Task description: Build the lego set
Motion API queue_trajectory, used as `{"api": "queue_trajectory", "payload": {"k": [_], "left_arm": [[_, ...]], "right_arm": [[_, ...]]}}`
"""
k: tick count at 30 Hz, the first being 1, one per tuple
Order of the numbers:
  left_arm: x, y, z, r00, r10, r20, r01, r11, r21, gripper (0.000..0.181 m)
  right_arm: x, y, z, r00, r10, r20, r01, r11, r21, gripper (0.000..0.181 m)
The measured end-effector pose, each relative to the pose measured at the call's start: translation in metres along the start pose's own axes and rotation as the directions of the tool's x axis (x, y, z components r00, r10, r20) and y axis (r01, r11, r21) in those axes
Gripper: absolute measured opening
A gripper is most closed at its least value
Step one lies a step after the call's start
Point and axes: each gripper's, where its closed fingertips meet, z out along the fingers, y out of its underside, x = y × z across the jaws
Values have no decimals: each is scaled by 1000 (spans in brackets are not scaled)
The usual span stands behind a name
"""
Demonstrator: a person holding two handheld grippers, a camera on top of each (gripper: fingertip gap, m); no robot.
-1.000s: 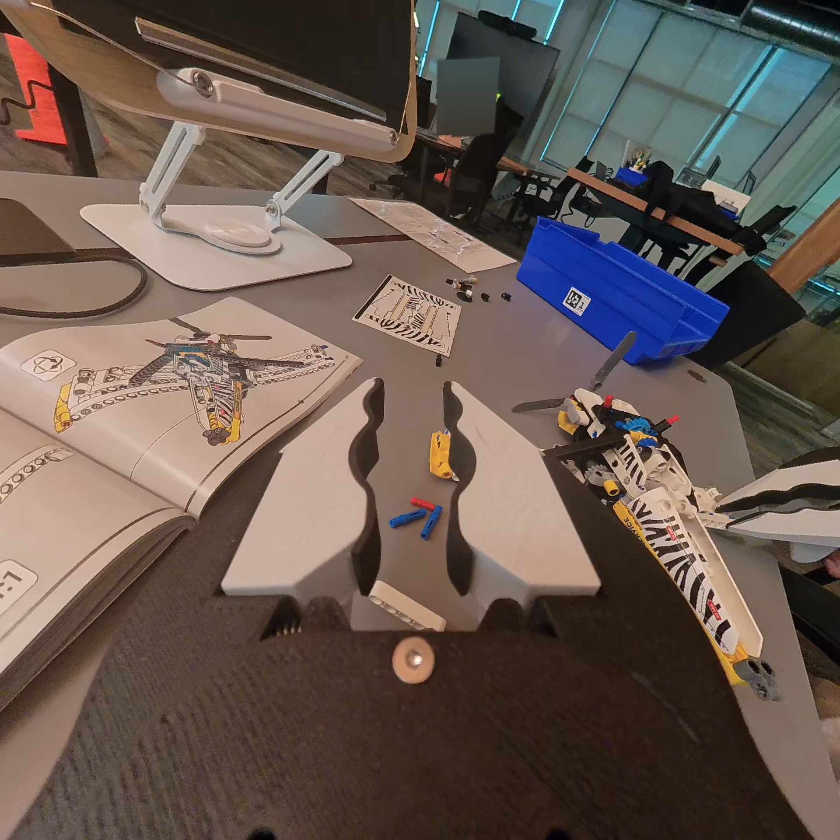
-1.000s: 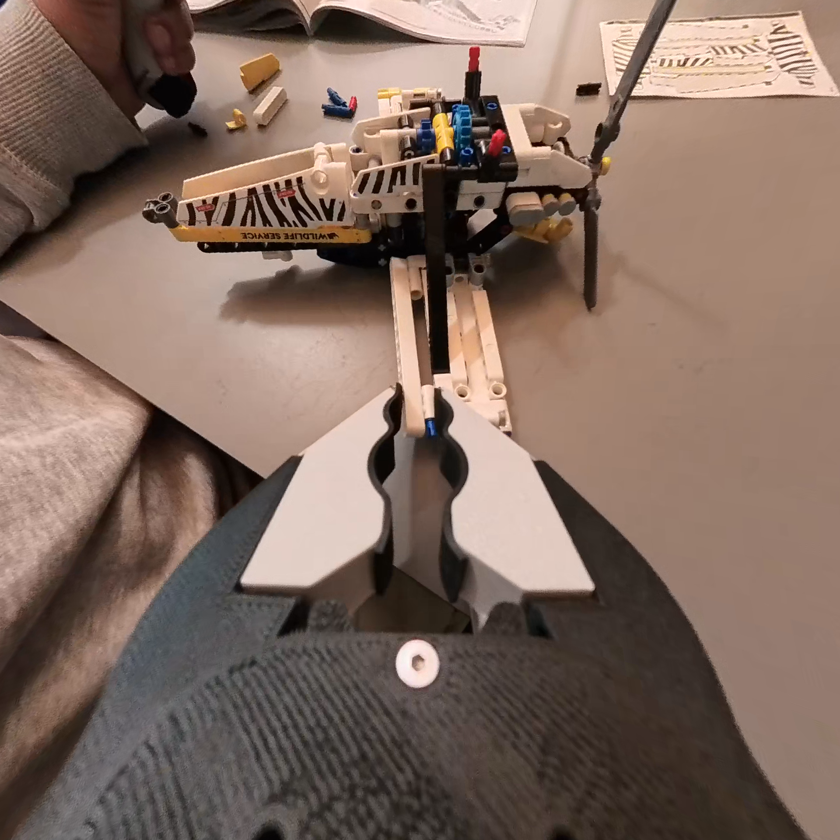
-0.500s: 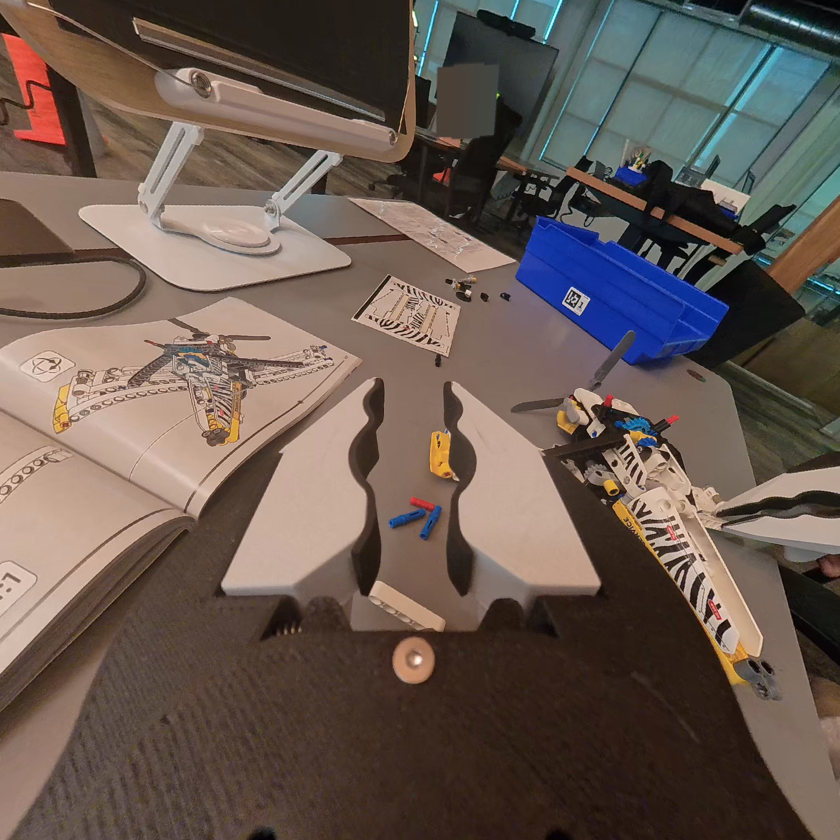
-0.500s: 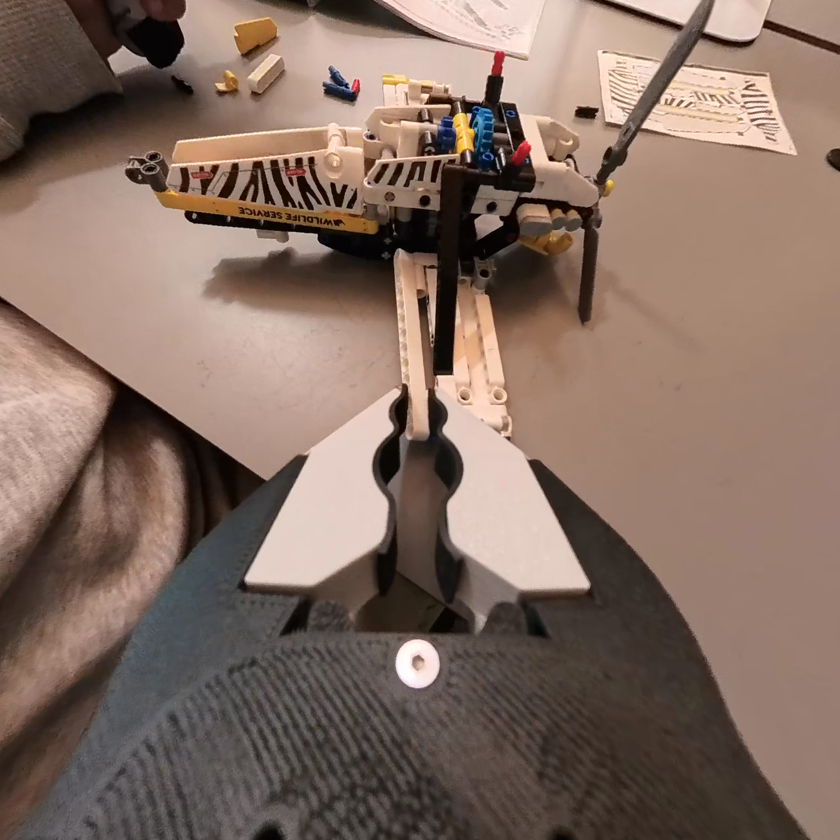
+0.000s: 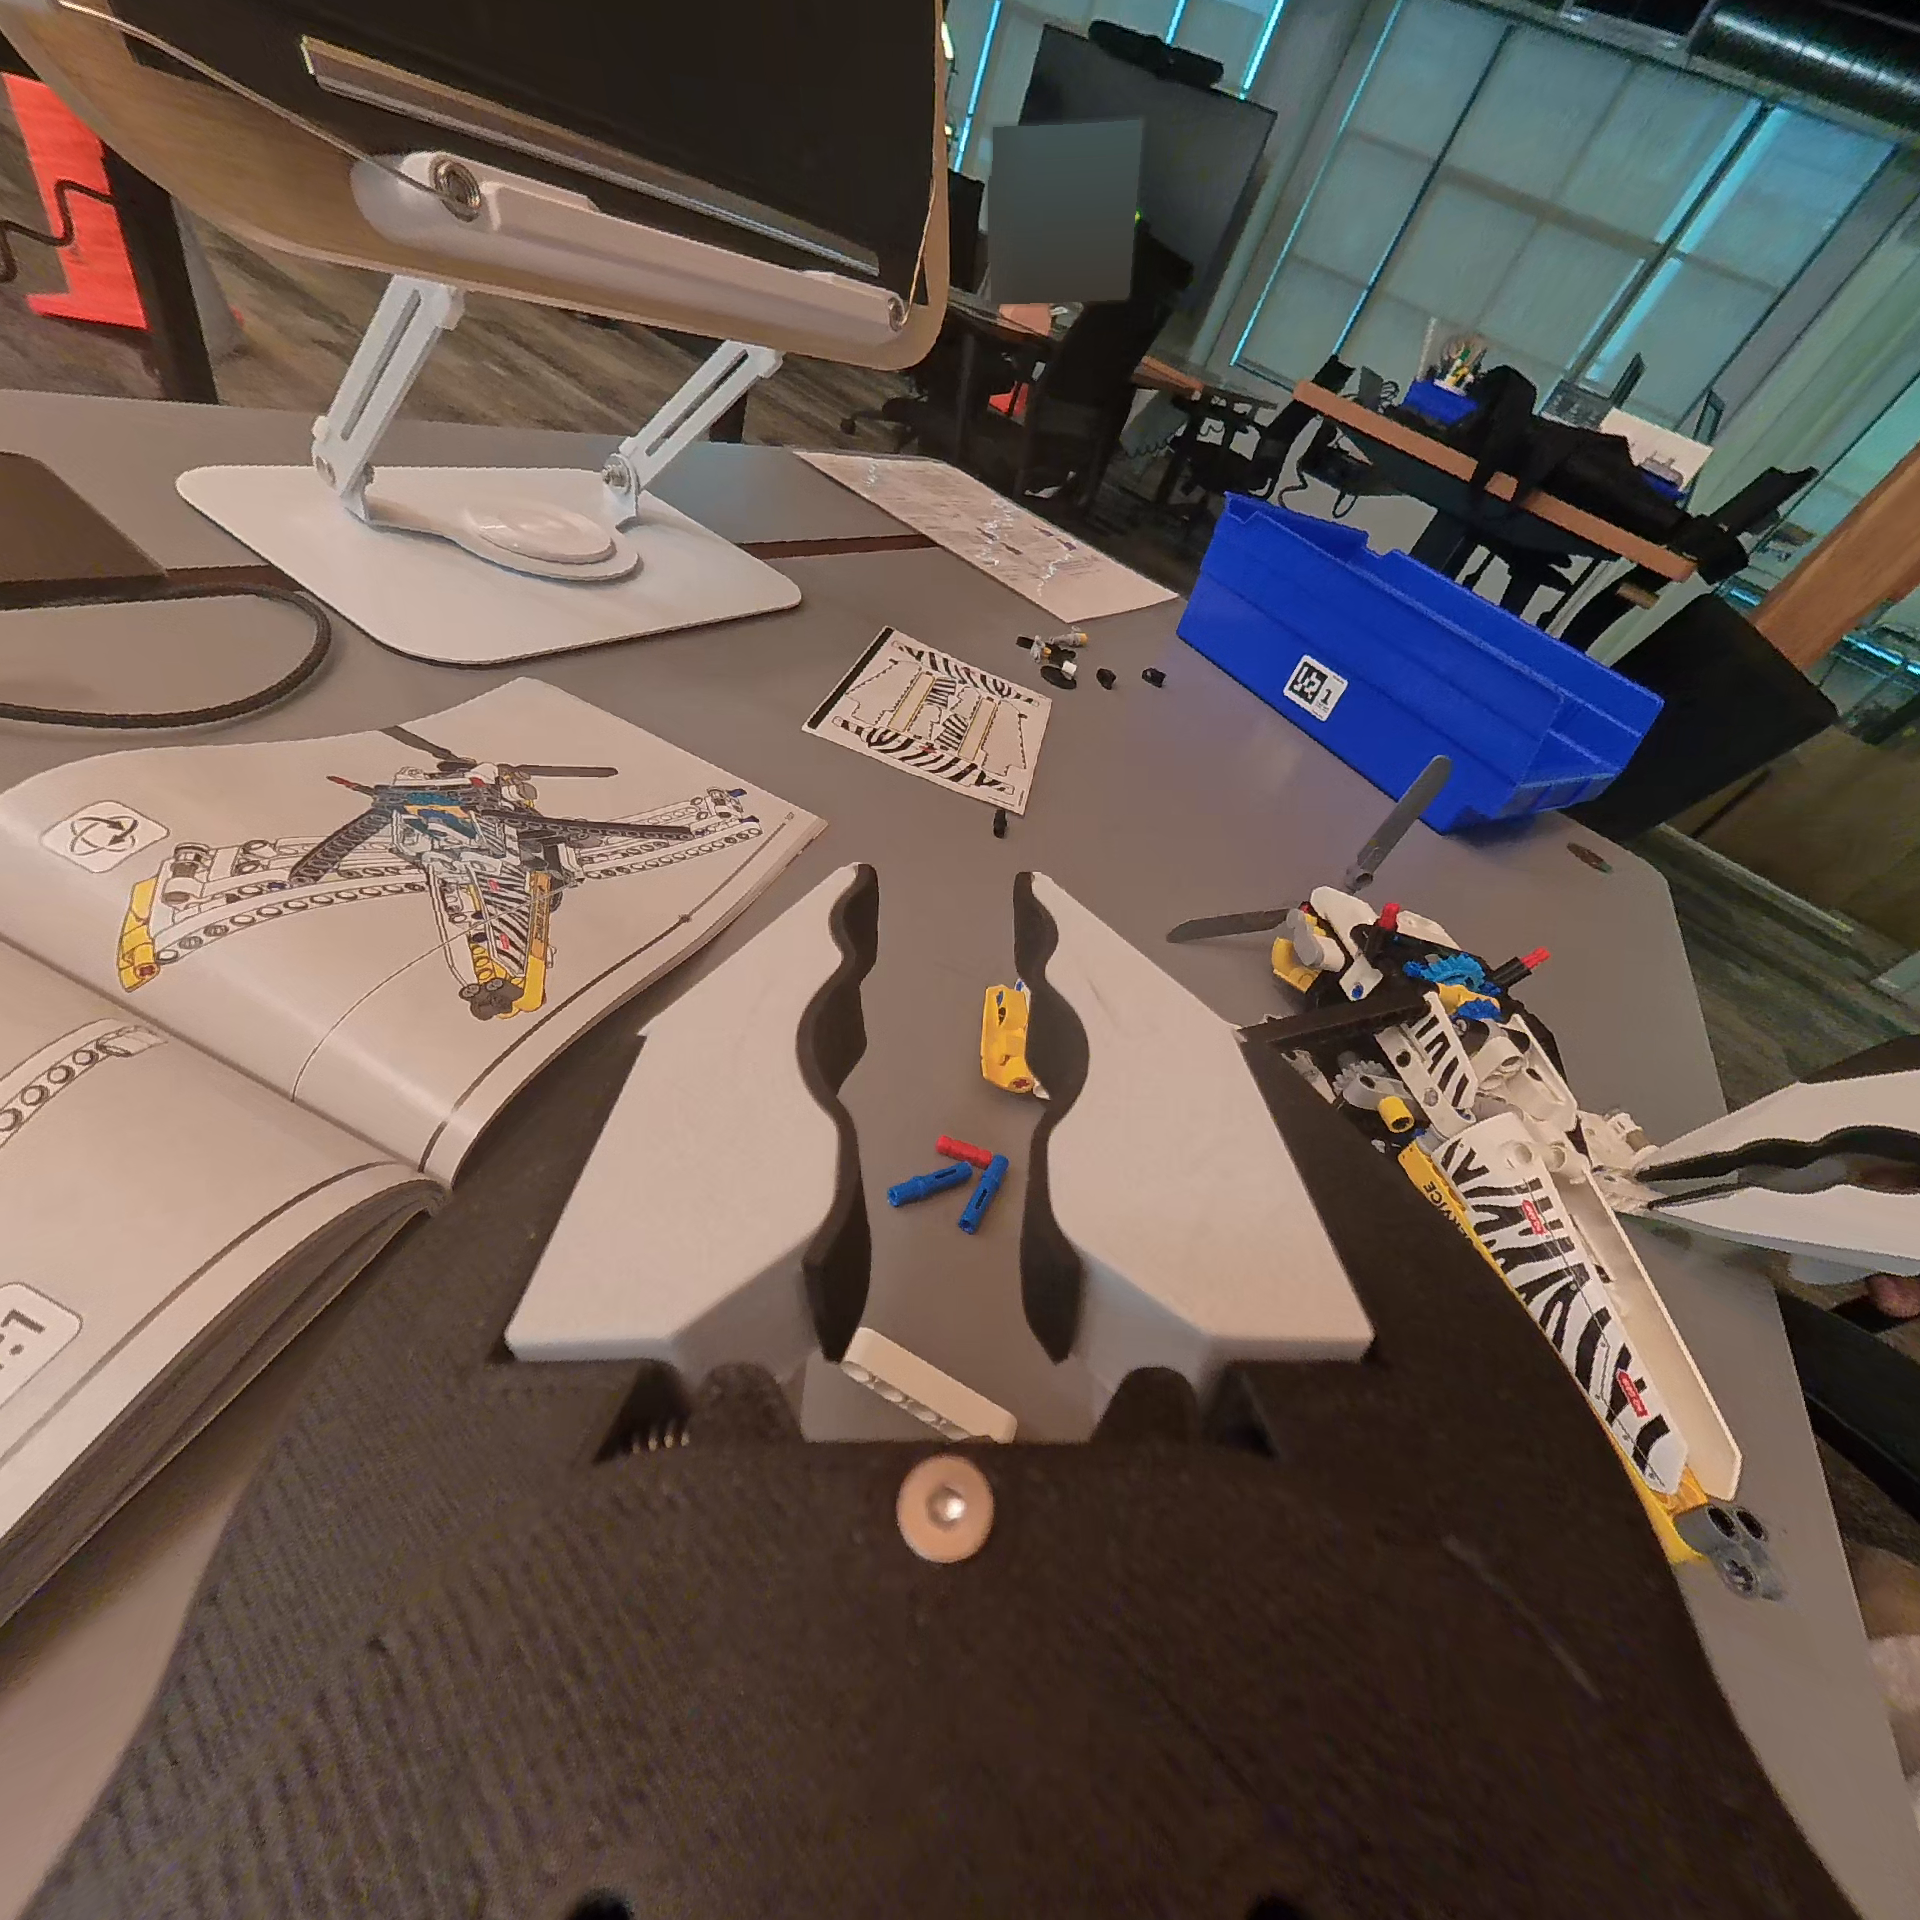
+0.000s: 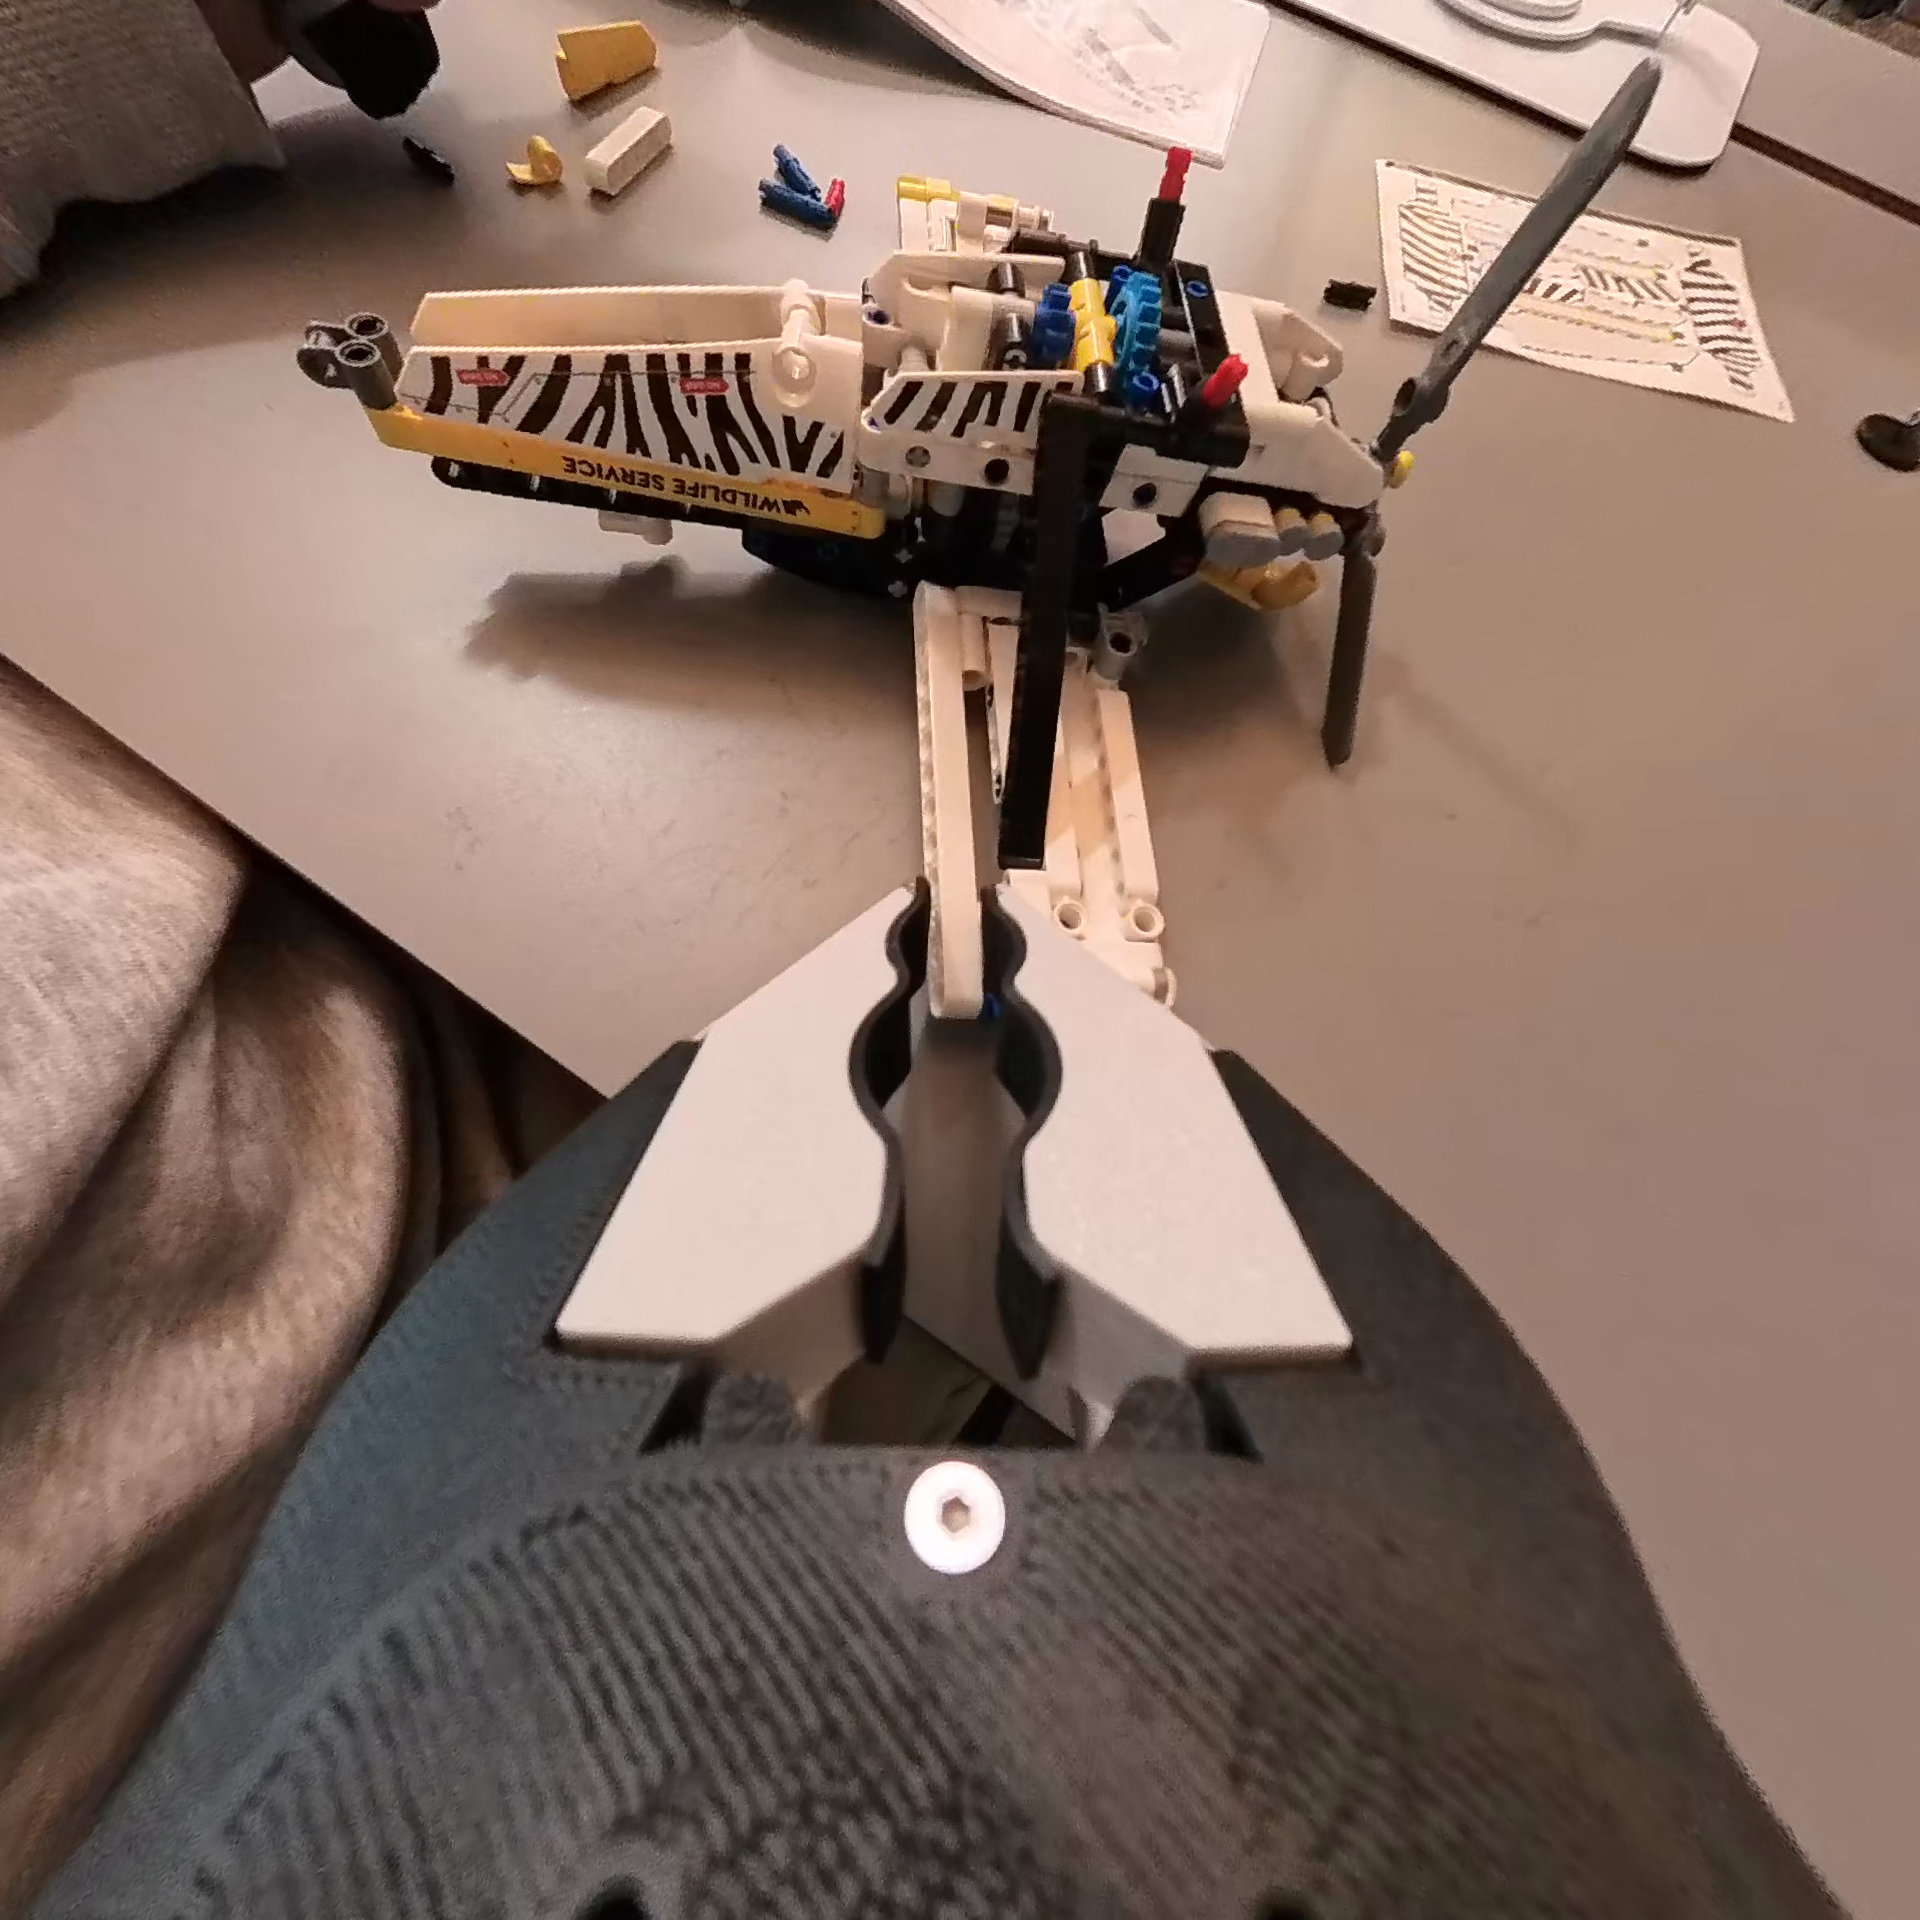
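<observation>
The zebra-striped lego plane (image 6: 831, 436) stands on the grey table (image 6: 1455, 1039), with a grey propeller at its right end. My right gripper (image 6: 961, 914) is shut on the end of a long white beam (image 6: 951, 810) that sticks out from the plane's underside towards me. My left gripper (image 5: 945, 894) is open and empty above the table. Between its fingers I see two blue pins (image 5: 940, 1184), a red pin (image 5: 961, 1148), a yellow piece (image 5: 1003, 1034) and a short white beam (image 5: 925, 1397) lying loose. The plane (image 5: 1507, 1122) and the right gripper (image 5: 1766, 1174) show at the right of the left wrist view.
An open instruction booklet (image 5: 312, 935) lies at the left, a sticker sheet (image 5: 935, 717) ahead. A blue bin (image 5: 1423, 665) stands at the far right, a white monitor stand (image 5: 488, 561) and a black cable (image 5: 208, 686) at the back. A person's sleeve (image 6: 156, 1039) lies past the table's near edge. Tip to tip, the grippers are about 30 cm apart.
My right gripper, still shut on the white beam, has tilted up and shifted, so the plane sits lower and larger in its view. The left gripper has not moved.
</observation>
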Motion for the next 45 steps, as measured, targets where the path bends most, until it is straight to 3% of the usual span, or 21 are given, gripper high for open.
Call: {"api": "queue_trajectory", "payload": {"k": [45], "left_arm": [[1, 0, 0, 1000, -4, -5, 4, 1000, 2, 25]], "right_arm": [[-6, 7, 1, 1000, 6, 29, -6, 1000, -12, 14]]}}
